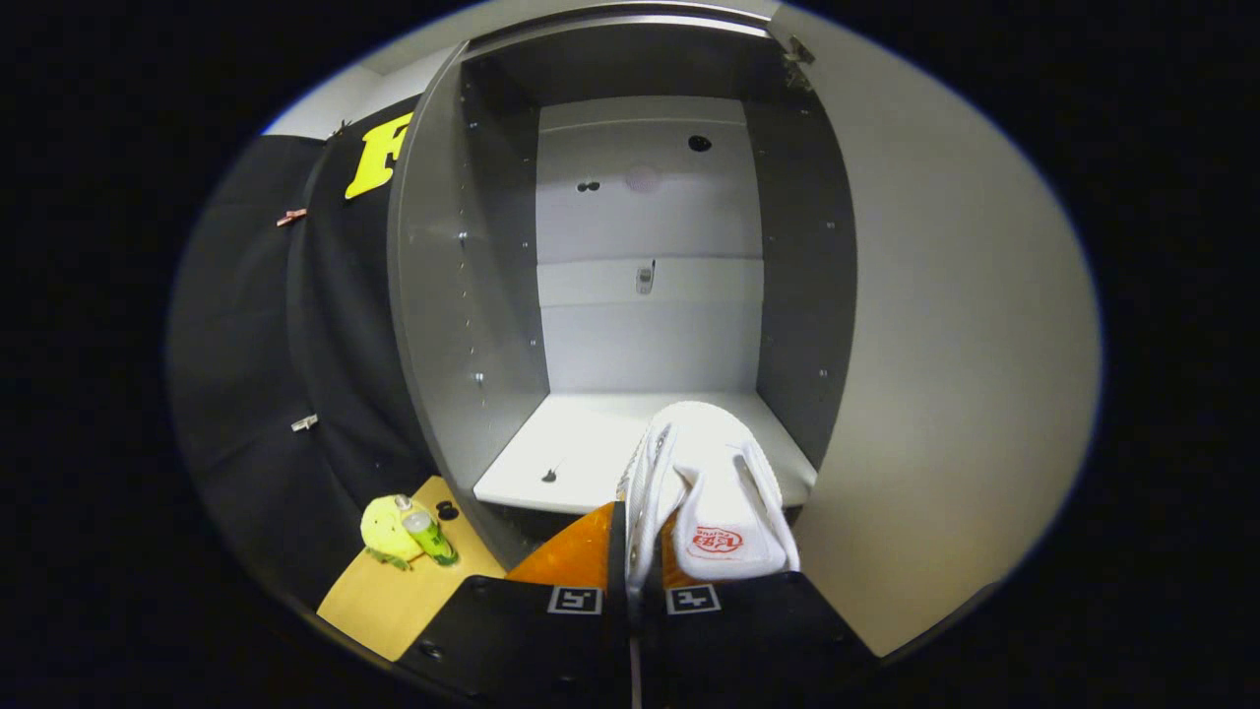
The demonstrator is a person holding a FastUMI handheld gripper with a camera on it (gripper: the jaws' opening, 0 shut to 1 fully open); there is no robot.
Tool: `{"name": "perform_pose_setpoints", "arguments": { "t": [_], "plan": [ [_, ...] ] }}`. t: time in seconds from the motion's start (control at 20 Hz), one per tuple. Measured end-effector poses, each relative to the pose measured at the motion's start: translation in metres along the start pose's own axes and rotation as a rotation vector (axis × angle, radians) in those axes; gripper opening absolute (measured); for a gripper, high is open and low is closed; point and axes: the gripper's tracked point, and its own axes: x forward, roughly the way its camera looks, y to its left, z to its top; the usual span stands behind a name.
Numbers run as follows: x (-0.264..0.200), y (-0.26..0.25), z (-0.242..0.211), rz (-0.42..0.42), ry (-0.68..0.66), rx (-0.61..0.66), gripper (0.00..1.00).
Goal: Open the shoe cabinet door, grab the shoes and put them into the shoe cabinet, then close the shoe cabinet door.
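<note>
The tool (638, 561) is pinching a white shoe (714, 492) by its side wall, with both fingers pressed on it. The shoe sticks out just ahead of the fingers, its toe over the white bottom shelf (561, 458) of the shoe cabinet (433, 295). The cabinet door (945, 374) stands wide open to the right of the tool. To the left, a yellow-green bottle (428, 537) sits on the wooden floor (394, 601).

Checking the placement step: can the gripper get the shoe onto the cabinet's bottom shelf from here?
Probably yes. The door is swung open, the bottom shelf lies just ahead with bare room, and the gripper is shut on the white shoe, whose toe already hangs over the shelf's front edge.
</note>
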Motion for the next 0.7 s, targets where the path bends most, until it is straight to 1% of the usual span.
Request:
{"name": "perform_pose_setpoints", "arguments": {
  "t": [0.2,0.35,0.55,0.7],
  "plan": [
    [0.045,0.010,0.030,0.012,0.011,-0.016,0.09],
    [0.088,0.011,0.035,-0.006,0.034,-0.055,0.08],
    [0.152,0.003,0.018,-0.041,0.112,-0.105,0.09],
    [0.190,-0.008,0.004,-0.071,0.150,-0.139,0.08]
  ]
}}
